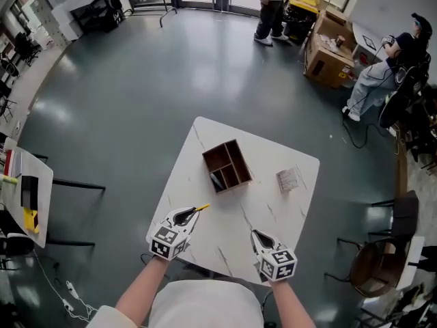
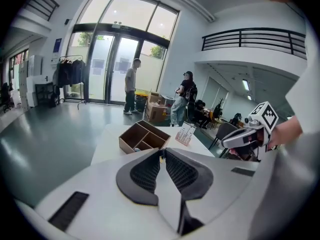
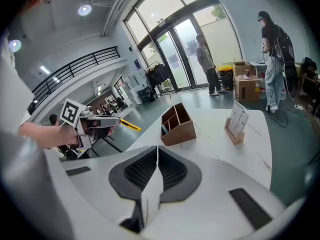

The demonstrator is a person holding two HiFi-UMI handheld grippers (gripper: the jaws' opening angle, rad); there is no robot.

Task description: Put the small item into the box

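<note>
Your left gripper [image 1: 191,212] is clamped shut on the thin yellow stick [image 1: 202,208], just your side of the brown wooden divided box [image 1: 227,166] on the white marble-look table [image 1: 273,207]. Your right gripper [image 1: 255,234], also your side of the box, has its jaws pressed together, holding nothing.

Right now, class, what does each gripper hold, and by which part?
The left gripper pinches a thin yellow item by one end; the rest pokes out past the fingers. The right gripper is shut on nothing.
</note>
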